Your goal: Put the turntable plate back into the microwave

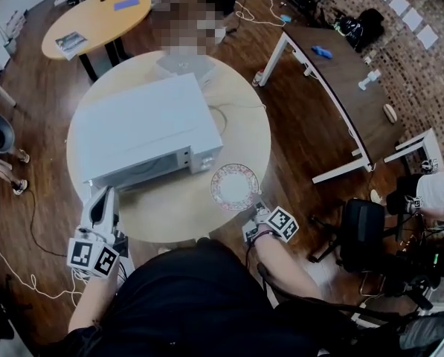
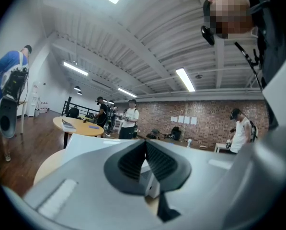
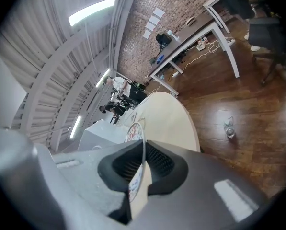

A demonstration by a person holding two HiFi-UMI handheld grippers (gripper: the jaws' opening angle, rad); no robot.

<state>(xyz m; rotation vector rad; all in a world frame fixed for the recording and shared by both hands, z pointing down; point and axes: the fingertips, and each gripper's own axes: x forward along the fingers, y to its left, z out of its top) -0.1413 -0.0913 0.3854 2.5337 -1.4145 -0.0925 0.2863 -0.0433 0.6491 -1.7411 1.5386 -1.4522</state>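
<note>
1. The turntable plate (image 1: 234, 187) is white, with a ring of pink-red marks.
2. The microwave (image 1: 143, 129) is white all over.
3. The round table (image 1: 169, 210) is pale yellow — the floor (image 1: 303, 147) is dark brown wood.
4. The right gripper (image 3: 143, 150) is grey, with black ribbed pads.

A dark wooden plank floor (image 1: 50, 125) runs under a round pale wooden counter (image 1: 248, 147), a smaller round orange-brown table (image 1: 95, 17) and a long dark-topped desk on white legs (image 1: 348, 80). A red brick wall (image 2: 210, 119) carries white paper sheets (image 2: 187, 120). Long fluorescent strip lights (image 2: 185, 79) shine from the white ribbed ceiling (image 2: 147, 28).
</note>
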